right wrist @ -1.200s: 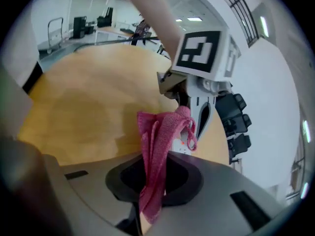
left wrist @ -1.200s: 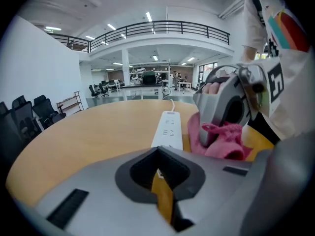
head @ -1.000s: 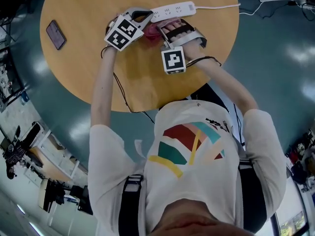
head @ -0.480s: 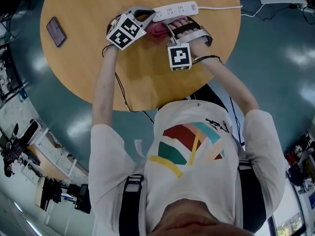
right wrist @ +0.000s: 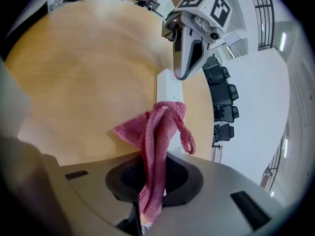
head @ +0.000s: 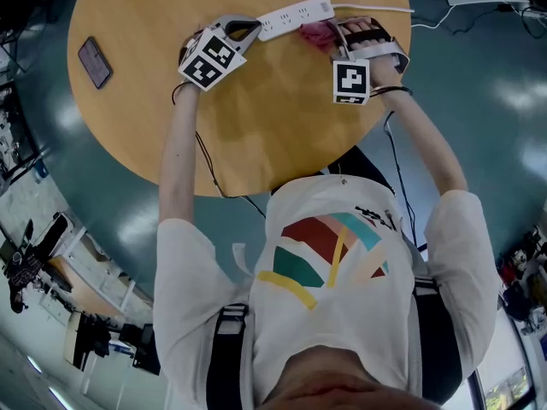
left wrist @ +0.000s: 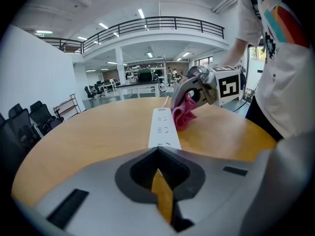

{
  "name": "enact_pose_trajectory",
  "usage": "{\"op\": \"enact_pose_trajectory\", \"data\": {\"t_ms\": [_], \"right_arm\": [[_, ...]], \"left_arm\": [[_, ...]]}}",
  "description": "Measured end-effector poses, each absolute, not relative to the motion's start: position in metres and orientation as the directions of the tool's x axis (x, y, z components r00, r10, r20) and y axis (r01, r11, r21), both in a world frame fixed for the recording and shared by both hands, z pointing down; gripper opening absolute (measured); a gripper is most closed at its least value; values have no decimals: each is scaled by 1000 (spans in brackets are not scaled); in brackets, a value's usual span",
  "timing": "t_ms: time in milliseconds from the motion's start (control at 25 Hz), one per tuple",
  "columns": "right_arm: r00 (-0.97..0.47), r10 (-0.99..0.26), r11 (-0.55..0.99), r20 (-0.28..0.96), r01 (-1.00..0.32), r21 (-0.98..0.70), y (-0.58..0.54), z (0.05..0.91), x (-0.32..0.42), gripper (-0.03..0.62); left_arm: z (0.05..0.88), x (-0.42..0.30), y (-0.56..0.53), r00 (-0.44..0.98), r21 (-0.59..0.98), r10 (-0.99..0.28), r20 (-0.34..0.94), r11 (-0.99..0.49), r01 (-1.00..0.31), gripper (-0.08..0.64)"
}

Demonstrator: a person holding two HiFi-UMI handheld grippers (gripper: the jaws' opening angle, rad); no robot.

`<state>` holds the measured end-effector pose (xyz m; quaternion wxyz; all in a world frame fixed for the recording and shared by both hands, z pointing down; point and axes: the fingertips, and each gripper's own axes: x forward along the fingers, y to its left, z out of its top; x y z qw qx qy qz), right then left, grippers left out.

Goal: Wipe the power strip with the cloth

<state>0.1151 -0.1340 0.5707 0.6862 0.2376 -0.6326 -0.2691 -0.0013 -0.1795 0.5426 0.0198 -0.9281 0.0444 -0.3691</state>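
Your right gripper clamps the pink cloth beside the power strip's cord end. Your left gripper, jaws together, sits at its other end. Round wooden table, glossy teal floor.

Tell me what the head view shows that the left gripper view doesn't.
Only the head view: a phone lying near the left edge of the round table, away from the work, and the left gripper seen from outside with its marker cube. Only the left gripper view: that gripper's jaws head-on, closed together with nothing between them, and black chairs in the hall behind. Both: the white power strip, and the right gripper holding the pink cloth at it.
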Motion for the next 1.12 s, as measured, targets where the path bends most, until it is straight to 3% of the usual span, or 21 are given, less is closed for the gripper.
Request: {"op": "enact_pose_trajectory", "data": {"t_ms": [240, 760, 1000, 1120], "right_arm": [[97, -680, 732, 727, 158, 663, -144, 574, 149, 38], [58, -695, 718, 717, 103, 688, -137, 545, 148, 38], [-141, -585, 800, 798, -261, 540, -114, 525, 91, 38], [-217, -562, 813, 798, -321, 485, -123, 520, 61, 40]], "left_arm": [[546, 2, -182, 726, -63, -96, 681, -995, -72, 40], [545, -1, -184, 739, -1, -126, 662, -986, -167, 40], [536, -4, -190, 718, -19, -192, 669, -970, -241, 40], [527, -16, -201, 704, -71, -265, 659, -954, -292, 40]]}}
